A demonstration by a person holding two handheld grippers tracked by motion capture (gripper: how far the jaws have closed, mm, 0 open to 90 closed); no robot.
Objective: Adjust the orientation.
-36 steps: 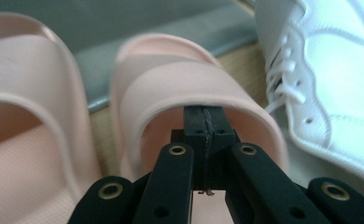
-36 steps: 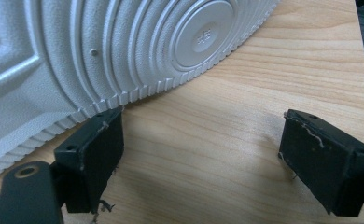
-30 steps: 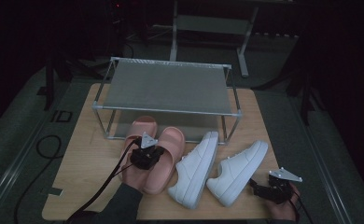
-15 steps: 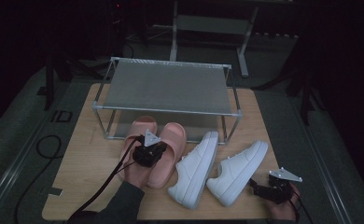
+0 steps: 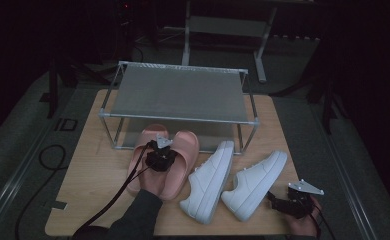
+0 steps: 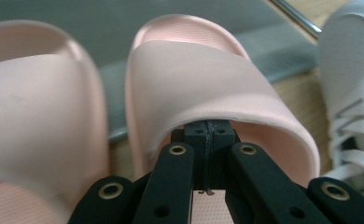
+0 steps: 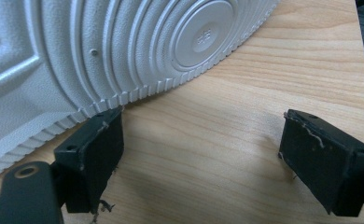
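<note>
The slipper (image 5: pixel 180 162) is lying on the desk (image 5: pixel 90 170) before the rack (image 5: pixel 178 95), beside its twin, with the left gripper (image 5: pixel 162 150) sitting over it and the right gripper (image 5: pixel 278 200) idling near a sneaker (image 5: pixel 255 182). In the left gripper view, the fingers (image 6: pixel 203 135) are pressing together, tucked under the strap (image 6: pixel 203 88); lifting could let it slide off, nothing being pinched. In the right gripper view, the fingers (image 7: pixel 94 144) are standing wide, one touching the sneaker's sole (image 7: pixel 124 51), risking a nudge.

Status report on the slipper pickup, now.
Left gripper shut, tips under right pink slipper strap. Right gripper open beside white sneaker sole. Nothing blocking.
</note>
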